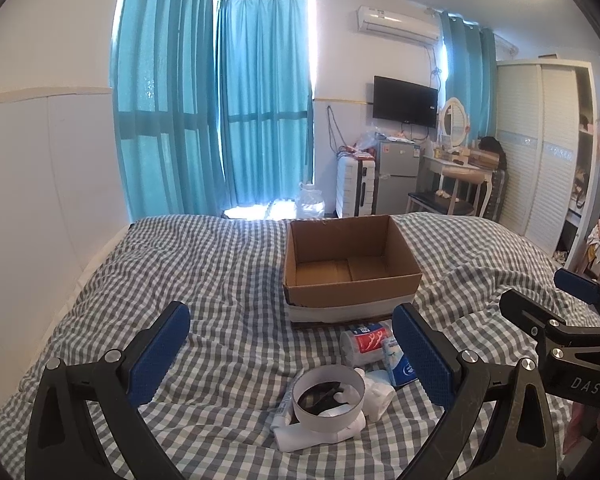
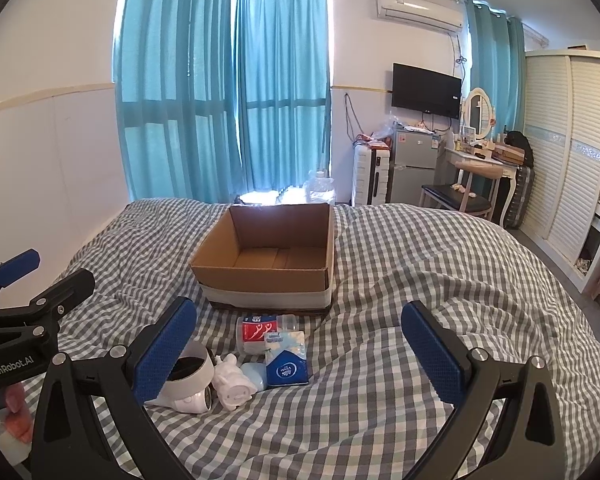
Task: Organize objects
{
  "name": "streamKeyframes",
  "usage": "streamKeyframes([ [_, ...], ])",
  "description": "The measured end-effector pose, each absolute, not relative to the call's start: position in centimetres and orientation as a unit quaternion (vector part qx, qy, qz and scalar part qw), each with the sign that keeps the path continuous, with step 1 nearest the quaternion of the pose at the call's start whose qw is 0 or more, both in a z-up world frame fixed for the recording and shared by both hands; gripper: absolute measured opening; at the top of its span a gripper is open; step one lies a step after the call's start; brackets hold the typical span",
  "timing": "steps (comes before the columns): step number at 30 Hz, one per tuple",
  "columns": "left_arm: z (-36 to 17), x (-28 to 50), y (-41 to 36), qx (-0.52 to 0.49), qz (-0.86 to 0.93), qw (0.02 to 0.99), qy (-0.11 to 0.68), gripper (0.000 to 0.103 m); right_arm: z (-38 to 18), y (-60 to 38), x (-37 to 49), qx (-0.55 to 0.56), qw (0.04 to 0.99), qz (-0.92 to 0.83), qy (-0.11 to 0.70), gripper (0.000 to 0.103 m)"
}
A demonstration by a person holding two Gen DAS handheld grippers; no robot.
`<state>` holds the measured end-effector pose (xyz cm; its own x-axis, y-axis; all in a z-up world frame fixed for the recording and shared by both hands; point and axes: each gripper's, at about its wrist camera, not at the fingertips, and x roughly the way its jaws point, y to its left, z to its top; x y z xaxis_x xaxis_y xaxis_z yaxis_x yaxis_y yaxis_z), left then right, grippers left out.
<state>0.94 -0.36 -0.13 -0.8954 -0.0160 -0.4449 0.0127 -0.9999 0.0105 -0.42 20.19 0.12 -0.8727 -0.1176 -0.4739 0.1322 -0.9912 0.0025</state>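
Observation:
An open, empty cardboard box (image 1: pixel 352 268) (image 2: pixel 268 260) stands on the checked bed. In front of it lies a small pile: a clear tub with a red label (image 1: pixel 364 342) (image 2: pixel 258 330), a blue tissue pack (image 1: pixel 400 366) (image 2: pixel 286 360), a white tape ring (image 1: pixel 328 396) (image 2: pixel 192 368), a white figurine (image 1: pixel 378 394) (image 2: pixel 234 382) and a white tube (image 1: pixel 320 432). My left gripper (image 1: pixel 292 356) is open and empty, above the pile. My right gripper (image 2: pixel 300 350) is open and empty, just right of the pile.
The grey-and-white checked bedspread (image 1: pixel 204 280) (image 2: pixel 420 280) is rumpled. Beyond the bed are blue curtains (image 1: pixel 220 100), a suitcase (image 1: pixel 356 192), a small fridge (image 1: pixel 398 178), a dressing table with chair (image 1: pixel 456 172) and a wardrobe (image 1: pixel 548 148) at the right.

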Motion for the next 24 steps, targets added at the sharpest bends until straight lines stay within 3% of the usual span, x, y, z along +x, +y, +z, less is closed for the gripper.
streamKeyframes([
  [24,-0.1,-1.2,0.8,0.248,-0.969,0.004,-0.004,0.103,0.8,20.7,-2.0,0.248,0.076,-0.965,0.038,0.103],
])
